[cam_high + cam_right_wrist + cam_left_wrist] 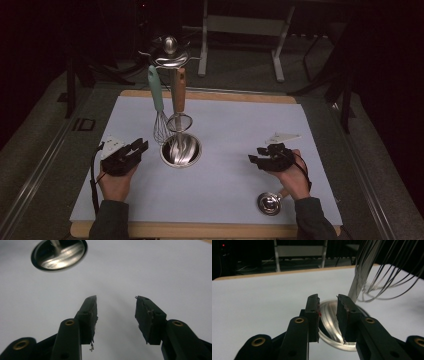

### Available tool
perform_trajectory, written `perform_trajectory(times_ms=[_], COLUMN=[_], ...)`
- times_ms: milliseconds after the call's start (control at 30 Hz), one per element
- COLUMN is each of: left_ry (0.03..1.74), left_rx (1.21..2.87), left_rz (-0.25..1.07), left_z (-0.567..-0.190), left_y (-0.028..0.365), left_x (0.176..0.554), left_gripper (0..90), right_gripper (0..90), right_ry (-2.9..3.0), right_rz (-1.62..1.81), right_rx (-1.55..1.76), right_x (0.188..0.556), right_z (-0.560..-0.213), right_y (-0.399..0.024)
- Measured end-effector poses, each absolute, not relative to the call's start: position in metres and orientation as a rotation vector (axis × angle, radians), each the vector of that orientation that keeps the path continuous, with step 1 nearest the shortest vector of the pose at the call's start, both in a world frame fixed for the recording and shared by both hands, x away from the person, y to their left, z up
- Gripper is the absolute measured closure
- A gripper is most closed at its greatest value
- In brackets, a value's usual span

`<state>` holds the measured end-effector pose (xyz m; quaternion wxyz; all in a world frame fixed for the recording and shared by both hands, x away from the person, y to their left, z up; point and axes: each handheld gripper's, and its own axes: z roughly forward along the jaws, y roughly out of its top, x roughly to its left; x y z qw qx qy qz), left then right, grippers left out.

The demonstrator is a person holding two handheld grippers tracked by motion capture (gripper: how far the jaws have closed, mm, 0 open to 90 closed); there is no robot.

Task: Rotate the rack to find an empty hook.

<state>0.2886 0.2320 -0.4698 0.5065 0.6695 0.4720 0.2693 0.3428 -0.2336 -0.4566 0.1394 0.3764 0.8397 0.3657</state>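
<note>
Left gripper [134, 149] jaws apart, empty, beside rack base [180, 149]. Right gripper [263, 156] jaws wide, empty; ladle [270, 202] lower right. Approach handle squarely.

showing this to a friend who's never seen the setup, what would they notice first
Most likely the metal stand at the far middle of the table, with a whisk and a wooden-handled utensil hanging over its shiny round base. Next, the two black grippers, left gripper beside that base and right gripper at the right, both open and empty. A small metal ladle lies near the right hand.
</note>
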Motion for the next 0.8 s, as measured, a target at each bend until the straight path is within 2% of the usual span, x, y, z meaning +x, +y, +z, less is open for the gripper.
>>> perform_trajectory(times_ms=[400, 567, 733, 800], left_ry=[1.061, 1.038, 0.980, 0.961], left_rx=[1.570, 1.560, 1.536, 1.522], left_rz=[0.666, 0.700, 0.706, 0.713], left_z=[-0.441, -0.431, -0.417, -0.411], left_y=[0.230, 0.225, 0.222, 0.222], left_x=[0.282, 0.279, 0.276, 0.276], left_gripper=[73.7, 78.3, 88.4, 89.5], right_gripper=[50.8, 50.7, 50.6, 50.6], right_ry=[2.406, 2.397, 2.394, 2.392], right_rz=[1.053, 1.054, 1.052, 1.051], right_rx=[1.206, 1.261, 1.291, 1.304], right_x=[0.336, 0.335, 0.333, 0.332], right_z=[-0.486, -0.495, -0.499, -0.502], right_y=[-0.259, -0.267, -0.273, -0.275])
